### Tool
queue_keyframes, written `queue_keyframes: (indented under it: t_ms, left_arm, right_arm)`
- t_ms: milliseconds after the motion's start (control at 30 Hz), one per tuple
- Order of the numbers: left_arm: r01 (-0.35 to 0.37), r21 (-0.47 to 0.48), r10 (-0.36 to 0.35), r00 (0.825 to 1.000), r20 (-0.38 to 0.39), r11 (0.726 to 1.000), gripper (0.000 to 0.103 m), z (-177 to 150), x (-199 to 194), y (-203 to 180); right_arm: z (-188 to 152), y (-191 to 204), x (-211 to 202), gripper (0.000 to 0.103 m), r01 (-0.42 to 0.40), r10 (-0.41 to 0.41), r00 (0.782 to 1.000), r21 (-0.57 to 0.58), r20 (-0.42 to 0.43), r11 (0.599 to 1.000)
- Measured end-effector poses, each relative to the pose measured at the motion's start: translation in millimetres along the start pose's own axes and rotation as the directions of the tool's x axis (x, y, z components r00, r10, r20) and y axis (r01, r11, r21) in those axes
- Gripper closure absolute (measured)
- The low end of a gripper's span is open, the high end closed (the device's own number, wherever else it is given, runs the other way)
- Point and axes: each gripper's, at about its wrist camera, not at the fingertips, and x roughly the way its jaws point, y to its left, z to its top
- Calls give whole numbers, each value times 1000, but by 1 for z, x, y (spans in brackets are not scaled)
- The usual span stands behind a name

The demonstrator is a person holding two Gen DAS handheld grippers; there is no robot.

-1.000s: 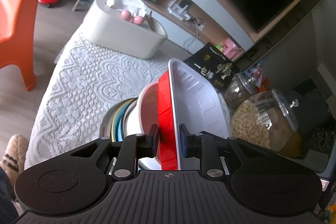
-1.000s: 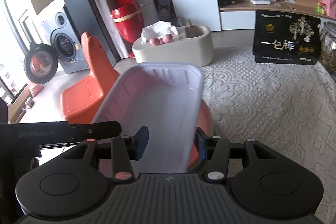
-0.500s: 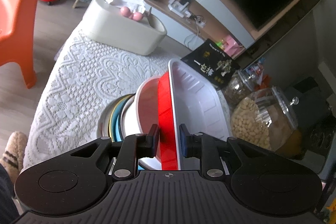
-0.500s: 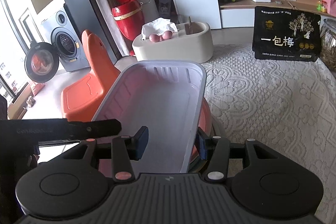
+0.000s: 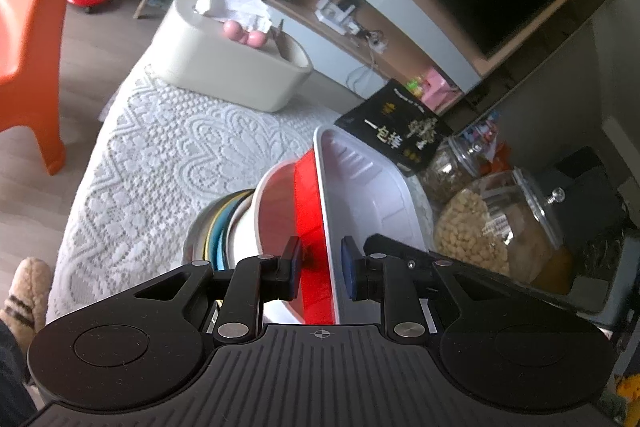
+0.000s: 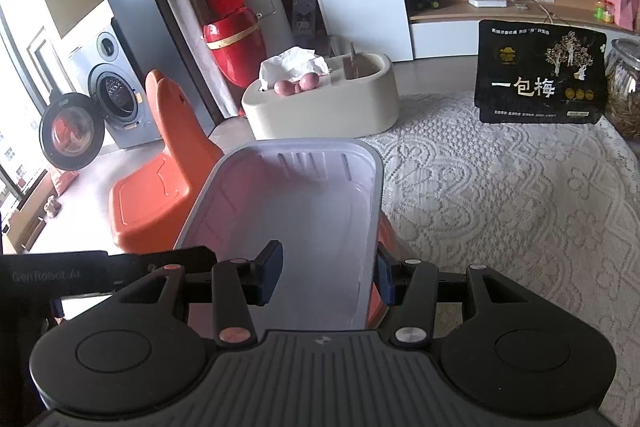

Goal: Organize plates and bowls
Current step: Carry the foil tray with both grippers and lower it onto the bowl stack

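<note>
Both grippers clamp the red-and-white tray: the left gripper [image 5: 319, 267] narrowly on its side wall, the right gripper [image 6: 328, 275] wider across its near wall. The tray [image 5: 360, 195] sits tilted atop the bowl stack [image 5: 240, 227], at 6 o'clock on the lace cloth [image 5: 160, 155]. The nesting step seems underway; next it likely needs levelling, then release.

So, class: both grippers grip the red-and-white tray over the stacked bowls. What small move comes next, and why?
Probably lower the tray level onto the stacked bowls. The left gripper and right gripper both clamp its edge, and it sits tilted above the stack.
</note>
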Motion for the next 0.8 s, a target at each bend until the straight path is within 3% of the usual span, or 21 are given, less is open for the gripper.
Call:
queue_keyframes:
  t_ms: [800]
  left_arm:
    - [-49, 36, 49, 999, -9, 998, 80, 10, 17, 2]
  right_arm:
    - [8, 2, 12, 55, -3, 3, 1000, -9, 0, 1000]
